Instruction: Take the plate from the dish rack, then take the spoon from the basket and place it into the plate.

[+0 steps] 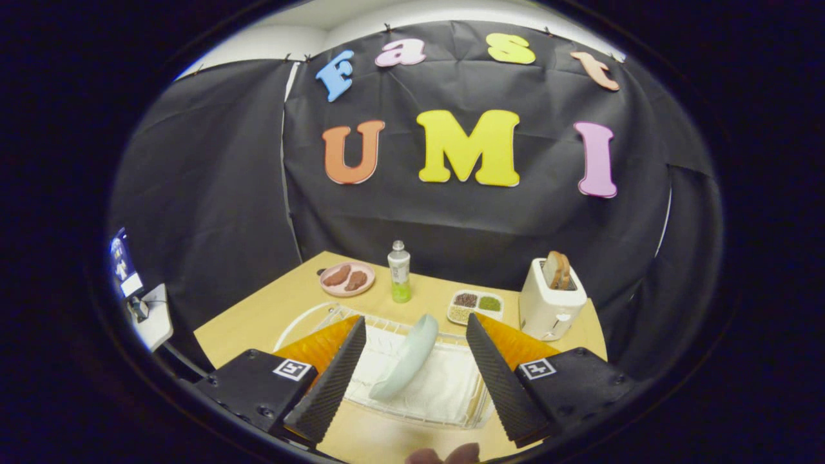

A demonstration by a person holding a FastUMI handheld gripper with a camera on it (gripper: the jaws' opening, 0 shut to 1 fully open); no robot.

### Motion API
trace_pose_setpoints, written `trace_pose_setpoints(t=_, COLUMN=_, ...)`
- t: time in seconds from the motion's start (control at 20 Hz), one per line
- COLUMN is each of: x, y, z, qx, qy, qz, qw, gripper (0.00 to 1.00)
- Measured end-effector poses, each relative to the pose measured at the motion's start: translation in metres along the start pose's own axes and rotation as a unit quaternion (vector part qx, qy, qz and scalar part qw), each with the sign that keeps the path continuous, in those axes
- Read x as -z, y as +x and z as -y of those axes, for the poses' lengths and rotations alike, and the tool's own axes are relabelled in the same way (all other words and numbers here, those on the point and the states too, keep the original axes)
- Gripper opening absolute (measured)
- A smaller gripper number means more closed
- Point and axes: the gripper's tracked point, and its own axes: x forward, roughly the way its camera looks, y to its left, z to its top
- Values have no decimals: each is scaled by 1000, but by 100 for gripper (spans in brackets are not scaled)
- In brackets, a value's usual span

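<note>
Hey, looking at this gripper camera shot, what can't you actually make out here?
- Dish rack: in the gripper view its two near ends are hidden behind the open gripper fingers.
- Plate: seen nearly edge-on in the rack, so its face cannot be judged.
- Compartment tray: its fillings are too small to identify.
- Toaster: its lower right side is cut off by the table's far edge and the dark cloth.

plate: pale green | tilted on edge | in dish rack
</note>
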Motion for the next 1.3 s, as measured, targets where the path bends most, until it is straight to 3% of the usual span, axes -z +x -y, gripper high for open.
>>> trace_pose_setpoints(t=0.3, x=40, y=63, z=0, qx=-1, qy=58, qz=-141, qw=988, gripper=100)
trace_pose_setpoints(t=0.6, x=66, y=111, z=-1, qx=9, qy=98, qz=-217, qw=971, gripper=100)
trace_pose_setpoints(t=0.8, x=76, y=129, z=-5, qx=19, qy=111, qz=-245, qw=963, gripper=94)
trace_pose_setpoints(t=0.9, x=81, y=133, z=-5, qx=30, qy=119, qz=-257, qw=958, gripper=85)
trace_pose_setpoints(t=0.95, x=85, y=132, z=-6, qx=37, qy=123, qz=-266, qw=955, gripper=74)
trace_pose_setpoints(t=1.05, x=89, y=132, z=-8, qx=49, qy=125, qz=-278, qw=951, gripper=62)
trace_pose_setpoints(t=1.3, x=91, y=126, z=-8, qx=92, qy=119, qz=-304, qw=941, gripper=45)
